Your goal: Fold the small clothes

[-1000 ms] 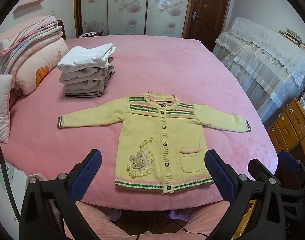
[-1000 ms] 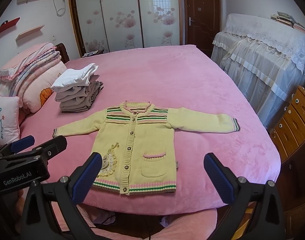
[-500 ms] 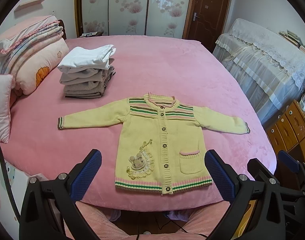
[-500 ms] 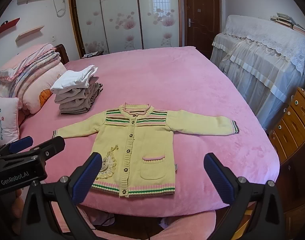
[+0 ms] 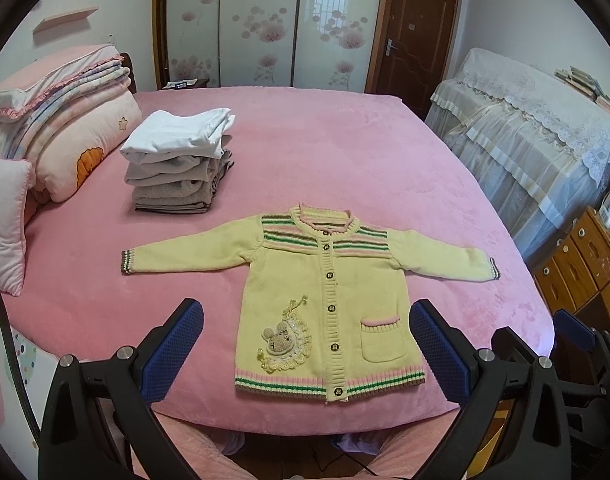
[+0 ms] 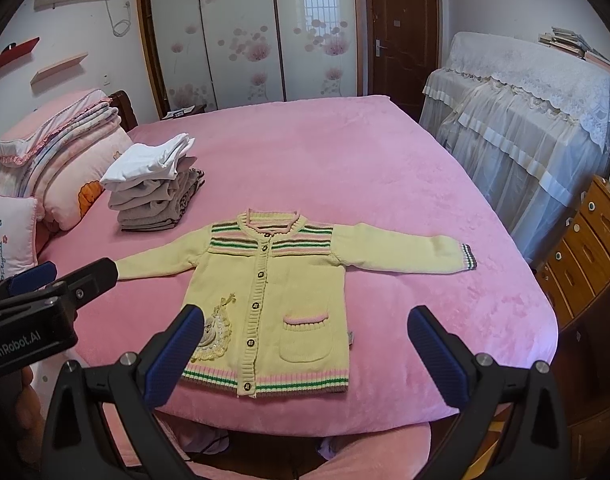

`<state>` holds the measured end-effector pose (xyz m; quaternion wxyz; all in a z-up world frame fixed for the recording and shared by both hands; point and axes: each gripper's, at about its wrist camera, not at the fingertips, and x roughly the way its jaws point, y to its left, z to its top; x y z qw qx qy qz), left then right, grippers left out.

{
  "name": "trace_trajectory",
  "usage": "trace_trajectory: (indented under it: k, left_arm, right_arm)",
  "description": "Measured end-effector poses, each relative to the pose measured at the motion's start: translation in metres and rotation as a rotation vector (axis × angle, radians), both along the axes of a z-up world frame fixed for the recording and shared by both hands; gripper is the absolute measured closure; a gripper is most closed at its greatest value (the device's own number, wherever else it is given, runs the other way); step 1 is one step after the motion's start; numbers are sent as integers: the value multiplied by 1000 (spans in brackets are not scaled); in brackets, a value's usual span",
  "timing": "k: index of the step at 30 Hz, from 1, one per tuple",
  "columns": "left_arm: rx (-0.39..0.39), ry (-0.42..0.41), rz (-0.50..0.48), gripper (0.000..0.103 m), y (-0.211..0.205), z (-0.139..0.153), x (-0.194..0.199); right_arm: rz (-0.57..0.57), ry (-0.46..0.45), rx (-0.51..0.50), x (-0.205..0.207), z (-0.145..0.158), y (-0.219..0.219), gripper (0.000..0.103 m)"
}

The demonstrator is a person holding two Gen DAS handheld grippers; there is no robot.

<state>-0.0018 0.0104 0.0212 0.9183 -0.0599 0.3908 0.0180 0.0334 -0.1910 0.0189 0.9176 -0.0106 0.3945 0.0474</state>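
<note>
A small yellow cardigan (image 5: 329, 288) with pink, green and brown stripes lies flat, buttoned, front up, both sleeves spread, near the front edge of the pink bed (image 5: 345, 152); it also shows in the right wrist view (image 6: 273, 292). My left gripper (image 5: 305, 352) is open and empty, held above the bed's front edge near the cardigan's hem. My right gripper (image 6: 301, 352) is open and empty, also just before the hem. The left gripper shows at the left in the right wrist view (image 6: 37, 292).
A stack of folded clothes (image 5: 177, 168) with a white piece on top sits at the back left of the bed. Folded quilts and pillows (image 5: 61, 128) lie at the far left. A lace-covered cabinet (image 5: 533, 144) and wooden drawers (image 5: 585, 264) stand at the right.
Both grippers have drawn back a little and risen slightly, so the cardigan sits a bit farther off in both views. Nothing on the bed has moved.
</note>
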Motion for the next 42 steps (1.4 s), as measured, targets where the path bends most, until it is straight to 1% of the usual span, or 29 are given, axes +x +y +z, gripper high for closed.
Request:
trace_trajectory:
  k: [7, 11, 22, 25, 29, 32, 37, 40, 42]
  left_arm:
    - [16, -28, 23, 1, 6, 6, 0]
    - [18, -11, 28, 1, 7, 5, 4]
    - [8, 3, 11, 1, 8, 8, 8]
    - [-6, 16, 6, 1, 8, 9, 11]
    - [8, 23, 10, 1, 6, 12, 15]
    - [31, 6, 10, 1, 2, 18, 16]
    - [38, -19, -4, 1, -5, 28, 15]
    - [45, -20, -23, 1, -10, 33, 17]
    - [45, -15, -37, 1, -15, 34, 18]
  right_arm:
    - [-7, -31, -25, 2, 11, -3, 1]
    - [3, -39, -38, 3, 16, 0, 1]
    - [16, -60, -18, 3, 27, -3, 1]
    - [-9, -66, -30, 5, 33, -6, 1]
    - [-8, -106, -65, 4, 44, -6, 1]
    - [5, -142, -92, 2, 53, -7, 1]
    - [20, -188, -113, -3, 64, -9, 1]
    - [25, -207, -83, -4, 66, -14, 1]
    - [30, -194, -44, -2, 67, -21, 1]
